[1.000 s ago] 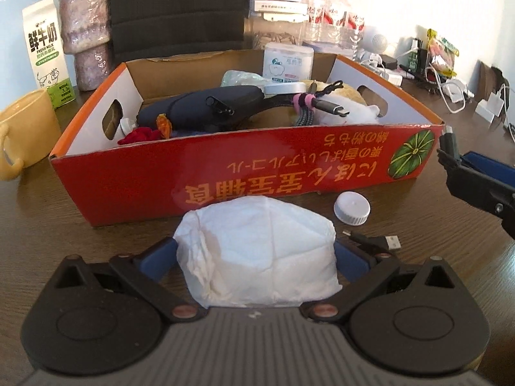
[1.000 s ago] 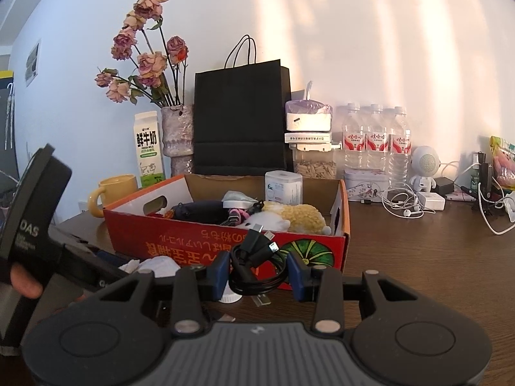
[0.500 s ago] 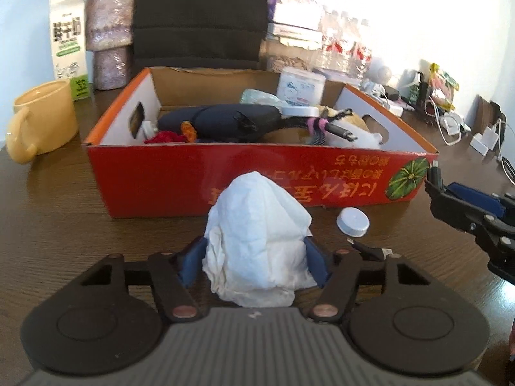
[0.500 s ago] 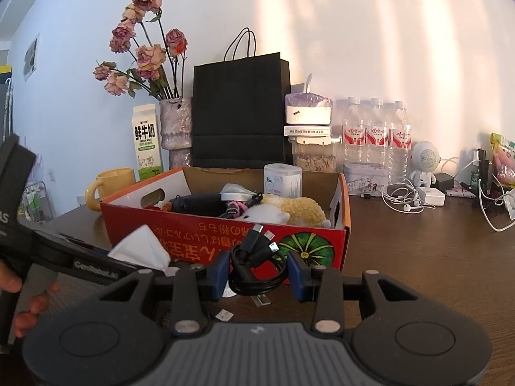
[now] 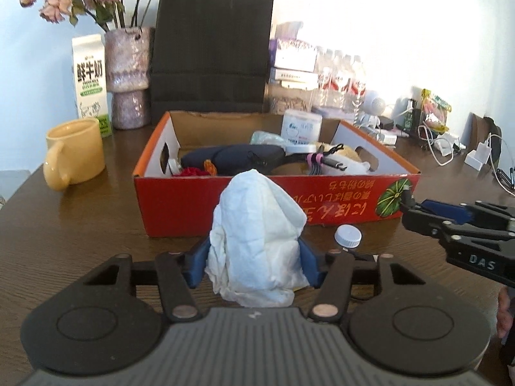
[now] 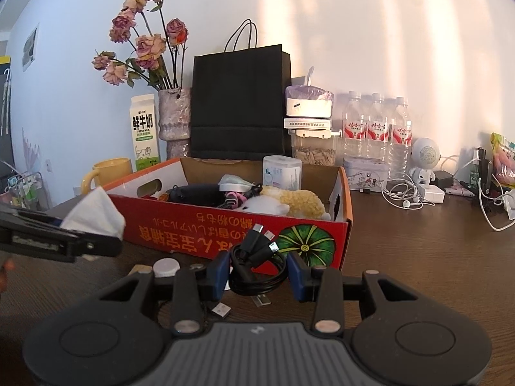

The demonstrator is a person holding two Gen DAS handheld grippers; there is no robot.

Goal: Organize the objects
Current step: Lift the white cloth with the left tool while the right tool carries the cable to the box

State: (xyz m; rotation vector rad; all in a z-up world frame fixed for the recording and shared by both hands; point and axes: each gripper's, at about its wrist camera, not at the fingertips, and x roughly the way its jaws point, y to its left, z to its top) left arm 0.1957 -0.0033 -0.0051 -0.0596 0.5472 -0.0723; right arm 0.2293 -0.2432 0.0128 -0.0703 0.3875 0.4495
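**Tissue squeezed and lifted, cable held steady**

Since the earlier frame the left gripper (image 5: 254,265) has just been closing on the crumpled white tissue (image 5: 256,244), which was a wide, flat wad and now stands pinched into a tall peak, raised off the wooden table (image 5: 80,241).

Left wrist view: the blue pads press both sides of the tissue, so the tongs are clenched on it. It sits in front of the red cardboard box (image 5: 193,206), just short of the near wall. A white bottle cap (image 5: 347,236) lies on the table beside the box. Inside the box are a dark pouch (image 5: 231,159) and a white tub (image 5: 301,127). A yellow mug (image 5: 75,152) and a milk carton (image 5: 89,80) stand to the left. The right gripper (image 5: 406,209) enters from the right edge.

Right wrist view: the right gripper (image 6: 259,273) grasps a coiled black USB cable (image 6: 257,267) between its blue pads, plugs sticking upward, near the box's corner with the green pumpkin print (image 6: 305,241). The tissue (image 6: 93,214) shows at left, level with the box rim.
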